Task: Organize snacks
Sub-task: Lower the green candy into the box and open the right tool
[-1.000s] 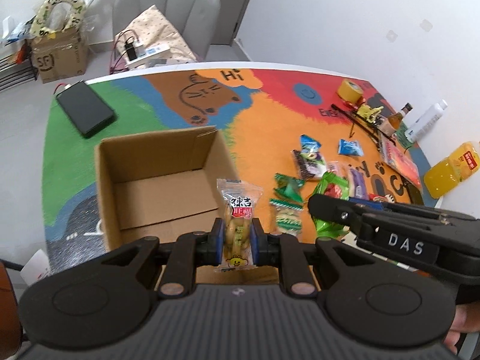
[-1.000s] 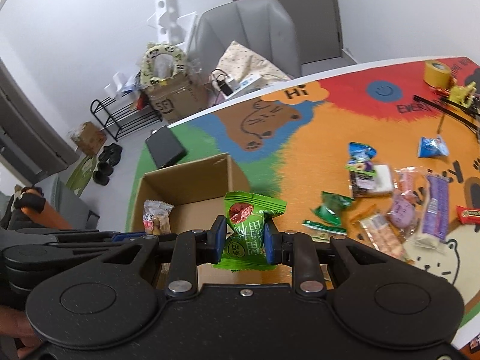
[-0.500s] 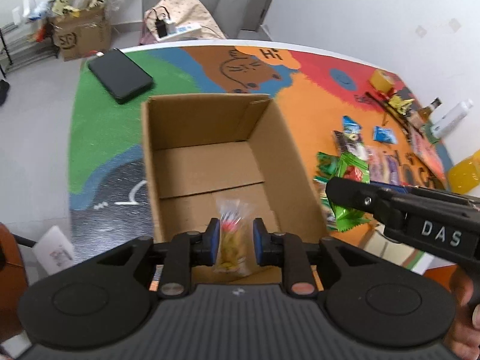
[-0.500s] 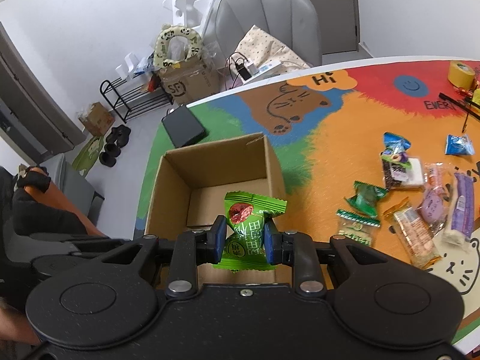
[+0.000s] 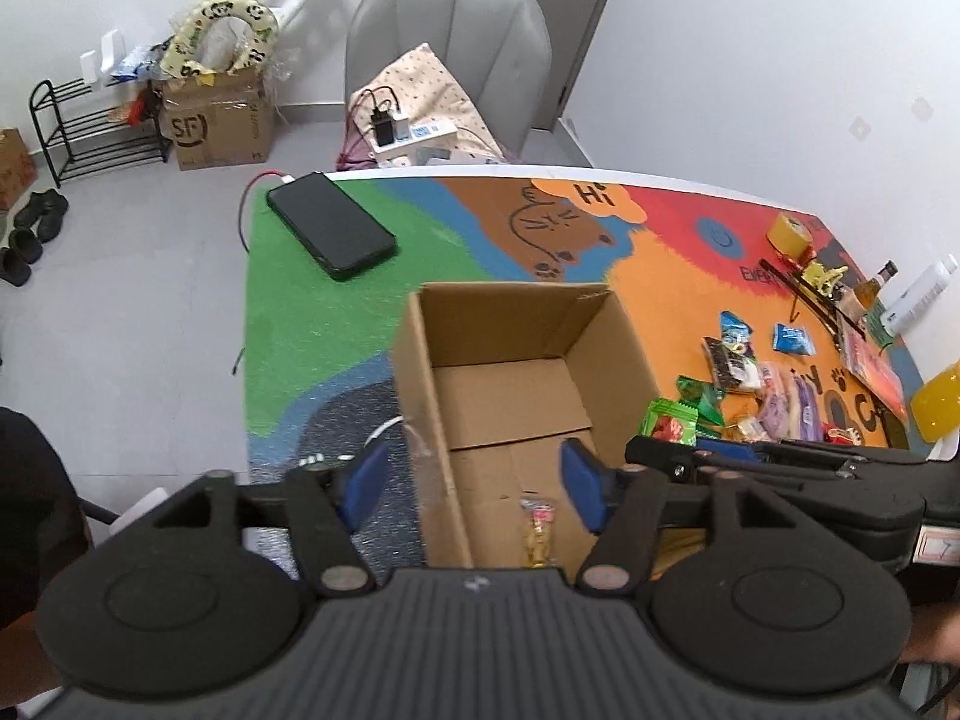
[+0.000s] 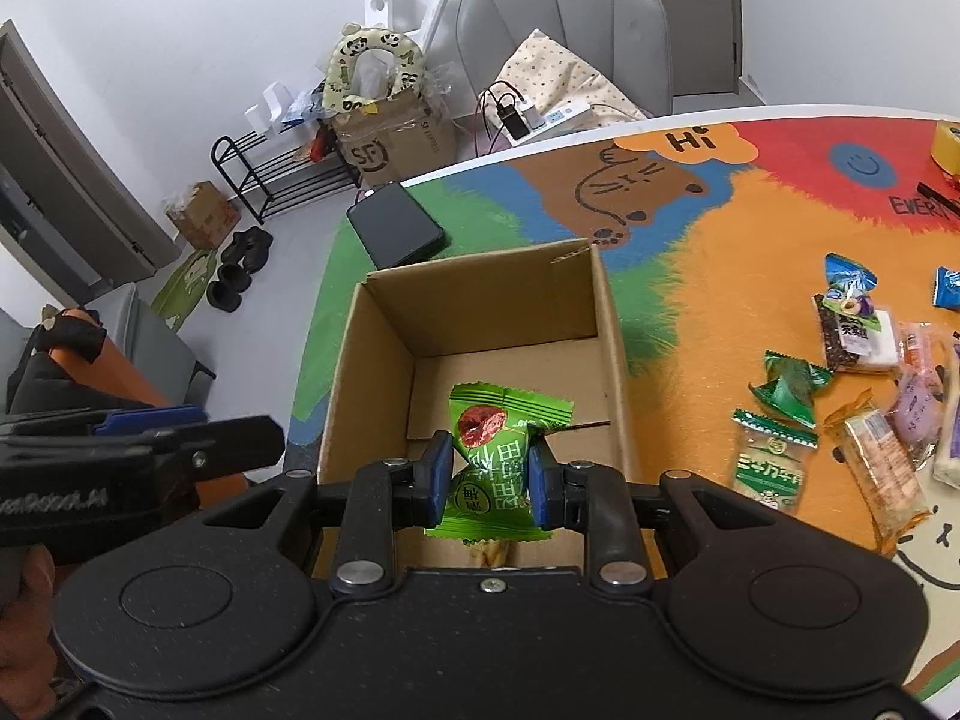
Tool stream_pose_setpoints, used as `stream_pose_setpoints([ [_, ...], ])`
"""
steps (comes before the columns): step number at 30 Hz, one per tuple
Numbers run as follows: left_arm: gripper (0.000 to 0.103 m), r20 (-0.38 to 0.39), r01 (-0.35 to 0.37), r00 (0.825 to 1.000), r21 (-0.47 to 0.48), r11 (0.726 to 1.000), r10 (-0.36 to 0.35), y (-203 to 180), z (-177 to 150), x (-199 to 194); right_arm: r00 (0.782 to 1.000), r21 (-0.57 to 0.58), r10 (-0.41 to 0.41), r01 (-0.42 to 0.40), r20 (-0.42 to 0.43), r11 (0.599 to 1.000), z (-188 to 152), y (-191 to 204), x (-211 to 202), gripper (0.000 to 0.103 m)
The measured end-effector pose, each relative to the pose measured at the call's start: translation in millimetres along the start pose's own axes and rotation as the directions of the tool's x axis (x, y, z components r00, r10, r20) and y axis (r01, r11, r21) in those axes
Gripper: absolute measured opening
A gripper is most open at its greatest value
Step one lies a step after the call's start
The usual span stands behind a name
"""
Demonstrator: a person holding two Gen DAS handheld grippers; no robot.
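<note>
An open cardboard box (image 5: 606, 336) (image 6: 609, 324) stands on the colourful table mat. My left gripper (image 5: 474, 489) is open above the box's near end. A clear packet of yellow snacks (image 5: 538, 531) lies on the box floor below it. My right gripper (image 6: 485, 483) is shut on a green snack packet (image 6: 501, 450) and holds it over the box's near part. The clear packet shows just under it (image 6: 489, 552). Several loose snack packets (image 5: 756, 387) (image 6: 840, 414) lie on the orange part of the mat to the right of the box.
A black phone (image 5: 330, 231) (image 6: 396, 231) lies on the green area behind the box. A yellow tape roll (image 5: 789, 231), bottles (image 5: 918, 294) and a yellow container (image 5: 936, 402) stand at the far right. A grey chair (image 5: 450, 54) is behind the table.
My left gripper has opened and the clear yellow-snack packet has dropped onto the box floor. My right gripper has moved over the box with the green packet still in it.
</note>
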State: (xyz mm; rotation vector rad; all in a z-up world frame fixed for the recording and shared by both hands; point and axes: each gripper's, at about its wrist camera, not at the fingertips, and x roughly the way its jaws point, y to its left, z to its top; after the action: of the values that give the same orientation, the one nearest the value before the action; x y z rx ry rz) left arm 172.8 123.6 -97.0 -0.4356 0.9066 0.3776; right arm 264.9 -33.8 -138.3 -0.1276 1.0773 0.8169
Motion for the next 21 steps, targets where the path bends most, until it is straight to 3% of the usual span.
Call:
stream_pose_setpoints([
  [6, 0.081, 0.019, -0.004, 1.000, -0.026, 1.000, 0.004, 16, -8, -9, 1.000, 0.000, 0.014, -0.014, -0.022, 1.000, -6, 10, 12, 0.025],
  [10, 0.083, 0.020, -0.018, 1.000, -0.042, 0.999, 0.019, 28, -13, -11, 0.999, 0.013, 0.028, -0.028, -0.032, 1.000, -10, 17, 17, 0.025],
  [14, 0.084, 0.008, -0.045, 0.999, -0.066, 0.997, 0.046, 39, -18, -7, 0.998, 0.045, 0.039, -0.037, -0.051, 0.998, -15, 16, 21, 0.034],
  [18, 0.084, 0.008, -0.045, 0.999, -0.061, 0.997, 0.045, 39, -19, -5, 0.999, 0.051, 0.016, -0.014, -0.037, 0.999, -16, 10, 11, 0.055],
  [21, 0.084, 0.013, -0.026, 1.000, -0.048, 0.999, 0.026, 31, -16, -5, 1.000, 0.052, -0.006, 0.007, -0.016, 0.999, -15, 0, -1, 0.058],
])
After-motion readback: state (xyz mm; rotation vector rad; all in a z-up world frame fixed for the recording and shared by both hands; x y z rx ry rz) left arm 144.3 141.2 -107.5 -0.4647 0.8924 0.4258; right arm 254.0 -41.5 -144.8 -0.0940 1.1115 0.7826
